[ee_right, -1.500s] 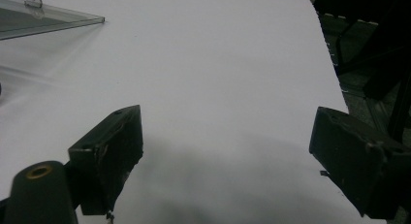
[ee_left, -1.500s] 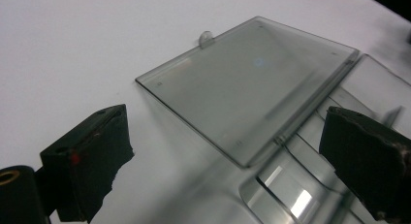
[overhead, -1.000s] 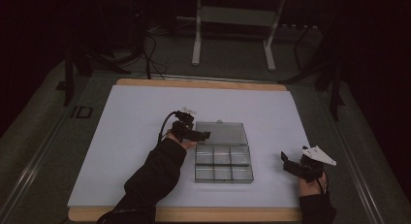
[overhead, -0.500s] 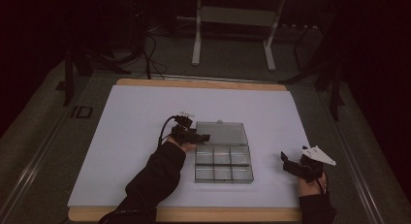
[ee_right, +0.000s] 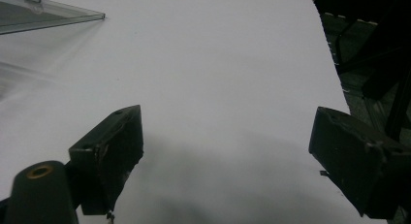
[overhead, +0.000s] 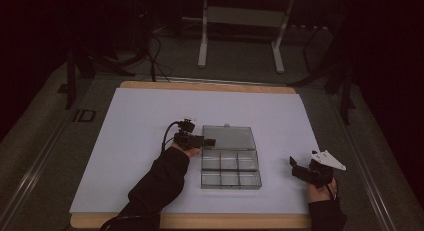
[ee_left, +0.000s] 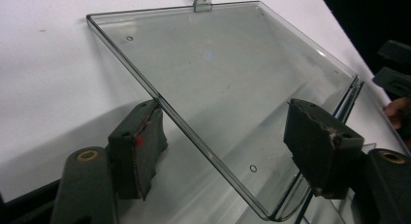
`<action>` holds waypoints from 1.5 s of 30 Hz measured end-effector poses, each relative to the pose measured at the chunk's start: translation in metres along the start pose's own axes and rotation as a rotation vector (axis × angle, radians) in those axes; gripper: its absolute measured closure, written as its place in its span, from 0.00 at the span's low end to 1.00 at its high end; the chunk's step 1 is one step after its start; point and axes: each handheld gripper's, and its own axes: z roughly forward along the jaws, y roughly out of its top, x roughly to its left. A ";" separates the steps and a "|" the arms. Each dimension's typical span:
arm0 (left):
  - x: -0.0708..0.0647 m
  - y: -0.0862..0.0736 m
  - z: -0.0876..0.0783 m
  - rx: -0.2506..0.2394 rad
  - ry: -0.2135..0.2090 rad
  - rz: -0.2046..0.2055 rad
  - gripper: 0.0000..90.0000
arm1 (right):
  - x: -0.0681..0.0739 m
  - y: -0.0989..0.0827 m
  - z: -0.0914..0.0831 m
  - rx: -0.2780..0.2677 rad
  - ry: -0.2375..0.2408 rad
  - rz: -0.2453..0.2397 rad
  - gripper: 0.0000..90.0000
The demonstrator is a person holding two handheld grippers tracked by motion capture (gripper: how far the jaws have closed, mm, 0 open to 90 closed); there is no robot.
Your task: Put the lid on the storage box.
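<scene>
clear compartment box (overhead: 230, 169), lid (ee_left: 228, 83) flat open. left gripper (overhead: 206, 141) jaws wide astride lid edge, unclamped; right gripper (overhead: 298, 167) wide, empty. prob. lid-closing step; next needs pinch.

The person wears dark, near-black long sleeves (overhead: 157, 183) that reach the wrists. The left gripper (overhead: 207, 141) is black, with a black cable looping off its back, and its fingers (ee_left: 138, 153) are blocky dark pads with worn, cracked inner faces, a small red mark on one, and brass-ringed screw holes at their bases. The right gripper (overhead: 294, 166) is black too, topped by a pale grey three-cornered plate (overhead: 328, 159), and its fingers (ee_right: 111, 151) show the same scuffed pads and brass ring.
</scene>
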 end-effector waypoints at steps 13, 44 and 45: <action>-0.005 0.001 -0.014 -0.065 -0.030 0.110 0.64 | 0.000 0.001 0.001 0.008 -0.003 0.001 0.13; -0.010 -0.005 -0.037 -0.167 -0.084 0.279 0.90 | 0.026 0.053 0.004 -0.036 0.195 -0.059 0.13; -0.010 -0.005 -0.038 -0.166 -0.084 0.283 0.90 | 0.029 0.057 0.005 -0.041 0.205 -0.059 0.13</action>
